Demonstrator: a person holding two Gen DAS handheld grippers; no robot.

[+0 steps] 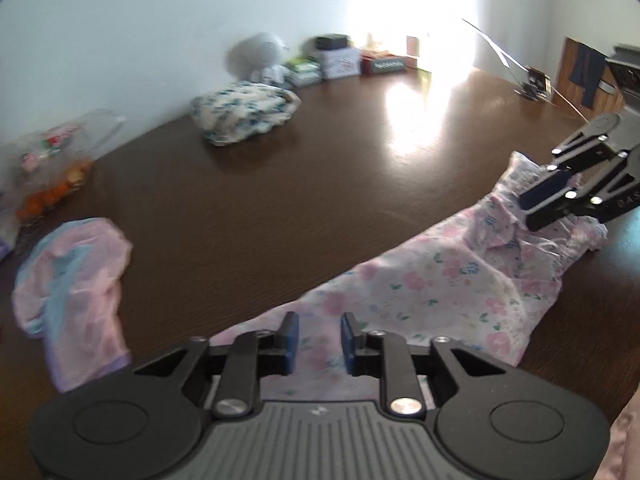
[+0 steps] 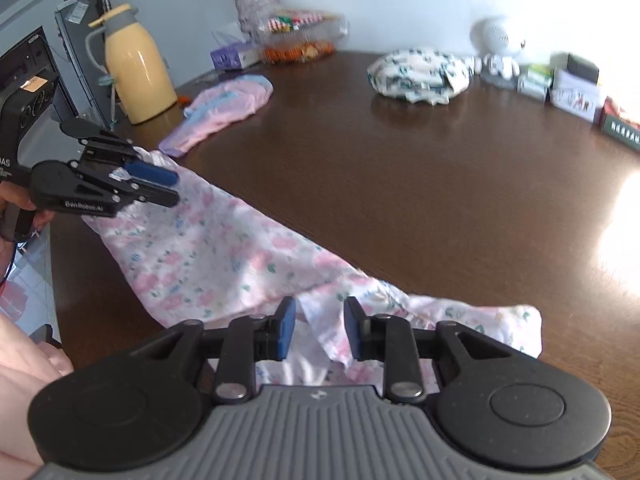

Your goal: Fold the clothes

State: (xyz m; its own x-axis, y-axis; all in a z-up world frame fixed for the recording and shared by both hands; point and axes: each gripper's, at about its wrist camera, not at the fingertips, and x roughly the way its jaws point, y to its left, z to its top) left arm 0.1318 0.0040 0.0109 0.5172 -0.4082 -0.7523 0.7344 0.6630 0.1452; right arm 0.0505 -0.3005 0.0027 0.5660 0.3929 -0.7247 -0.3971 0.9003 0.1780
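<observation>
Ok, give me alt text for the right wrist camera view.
A pink floral garment lies stretched along the near edge of a dark wooden table, the right gripper with open jaws over one end and the left gripper over the other.

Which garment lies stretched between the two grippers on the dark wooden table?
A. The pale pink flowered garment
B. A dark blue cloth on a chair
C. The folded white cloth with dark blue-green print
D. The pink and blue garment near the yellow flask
A: the pale pink flowered garment runs from under the left gripper to the right gripper, while the other clothes lie apart, further back.
</observation>
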